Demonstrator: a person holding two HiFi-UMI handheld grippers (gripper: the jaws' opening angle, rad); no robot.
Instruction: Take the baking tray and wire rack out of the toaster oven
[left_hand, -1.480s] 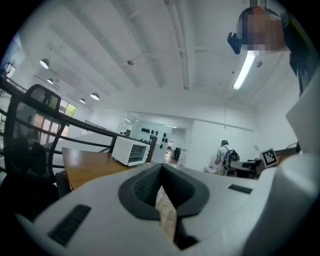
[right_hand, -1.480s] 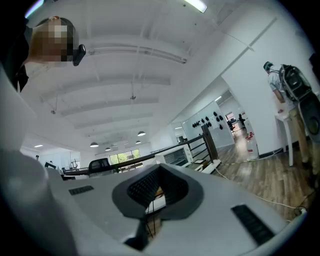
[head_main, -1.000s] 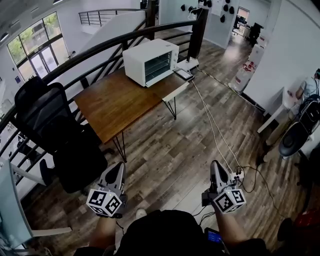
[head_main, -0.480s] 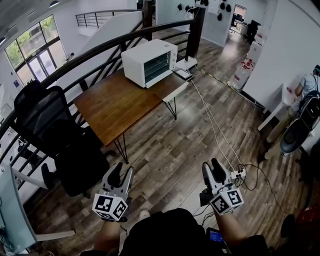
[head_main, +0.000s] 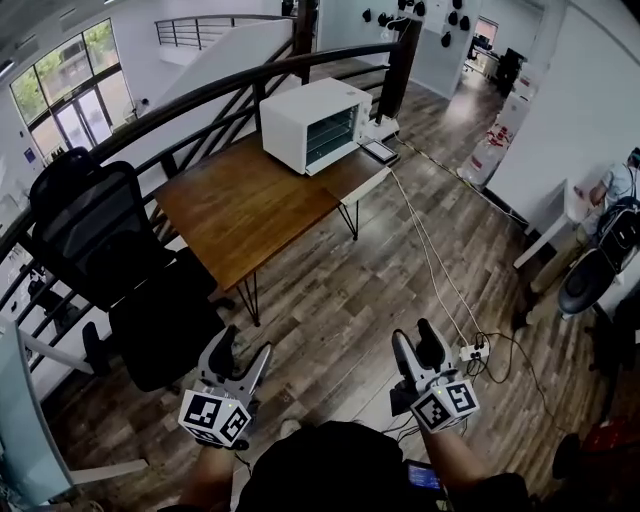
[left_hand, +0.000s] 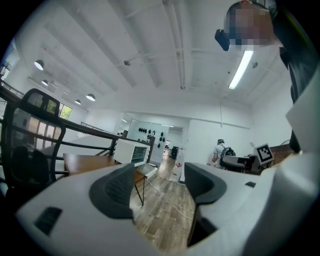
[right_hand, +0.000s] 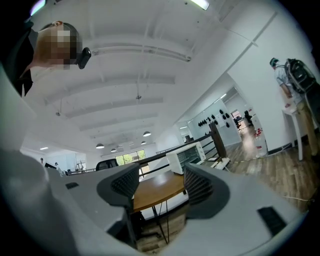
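Observation:
A white toaster oven (head_main: 315, 125) stands at the far end of the wooden table (head_main: 250, 210), its glass door closed; rack lines show faintly behind the glass. It is also small and distant in the left gripper view, toaster oven (left_hand: 131, 151), and in the right gripper view, toaster oven (right_hand: 186, 156). My left gripper (head_main: 243, 350) and right gripper (head_main: 413, 340) hang over the floor, far short of the table. Both point level toward the table. Their jaws have just been opening and stand open, with nothing between them: left gripper (left_hand: 159, 182), right gripper (right_hand: 160, 189).
A black office chair (head_main: 110, 260) stands left of the table beside a curved dark railing (head_main: 200, 95). A flat dark device (head_main: 378, 150) lies on the table's corner next to the oven. Cables (head_main: 430, 260) run across the wood floor. A person (head_main: 615, 185) sits at the far right.
Both grippers' jaws went from shut to open. Both grippers shifted a little over the floor, and the oven and table slid slightly to the right in the head view.

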